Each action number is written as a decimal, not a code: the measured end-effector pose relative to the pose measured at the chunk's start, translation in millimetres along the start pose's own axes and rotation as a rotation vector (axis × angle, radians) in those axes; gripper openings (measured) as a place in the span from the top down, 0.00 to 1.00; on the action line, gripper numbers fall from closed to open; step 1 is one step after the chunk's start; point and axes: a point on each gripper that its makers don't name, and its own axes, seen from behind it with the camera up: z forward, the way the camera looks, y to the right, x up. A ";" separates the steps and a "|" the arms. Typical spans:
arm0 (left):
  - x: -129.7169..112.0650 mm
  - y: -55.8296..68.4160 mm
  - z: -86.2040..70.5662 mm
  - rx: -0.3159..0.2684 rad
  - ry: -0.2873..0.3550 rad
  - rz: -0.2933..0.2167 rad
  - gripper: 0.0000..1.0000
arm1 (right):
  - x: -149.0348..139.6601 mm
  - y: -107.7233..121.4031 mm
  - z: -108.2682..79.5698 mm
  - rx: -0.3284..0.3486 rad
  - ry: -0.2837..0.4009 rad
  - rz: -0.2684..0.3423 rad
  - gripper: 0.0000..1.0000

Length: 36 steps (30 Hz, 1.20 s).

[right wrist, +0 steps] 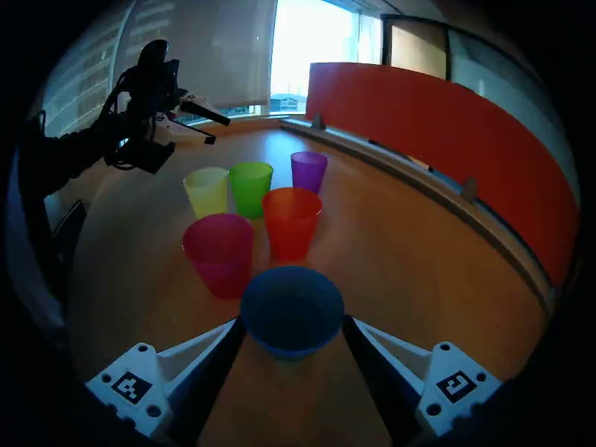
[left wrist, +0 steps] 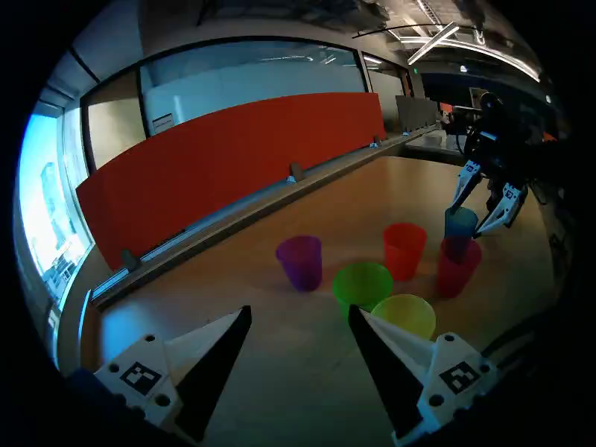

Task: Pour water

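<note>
My right gripper (right wrist: 292,322) is shut on a blue cup (right wrist: 292,309), which it holds upright. I cannot tell whether the cup holds water. In the left gripper view the blue cup (left wrist: 460,223) hangs just above a pink cup (left wrist: 456,270), between the fingers of the right gripper (left wrist: 465,221). Beyond the blue cup stand the pink cup (right wrist: 219,255), an orange cup (right wrist: 291,221), a yellow cup (right wrist: 206,191), a green cup (right wrist: 249,188) and a purple cup (right wrist: 308,170). My left gripper (left wrist: 298,309) stands open and holds nothing, low over the table before the green cup (left wrist: 362,285).
The cups cluster on a wooden table (left wrist: 298,387). A red divider panel (left wrist: 223,164) with a rail runs along its far side. A dark-sleeved arm (right wrist: 67,156) holds the left gripper (right wrist: 221,132) at the table's far left. Bare wood lies right of the cups (right wrist: 417,253).
</note>
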 end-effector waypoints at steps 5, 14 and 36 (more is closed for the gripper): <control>-0.1 -1.3 -0.9 0.003 0.001 -0.001 0.04 | 3.6 -1.6 6.8 0.011 0.008 -0.002 0.00; -2.3 -4.9 -3.1 0.010 -0.001 -0.002 0.04 | 4.3 -1.0 9.7 0.012 0.013 -0.005 0.00; -4.2 -7.6 -1.7 0.023 0.000 -0.002 0.04 | 9.4 -1.4 9.6 -0.005 0.088 0.026 0.09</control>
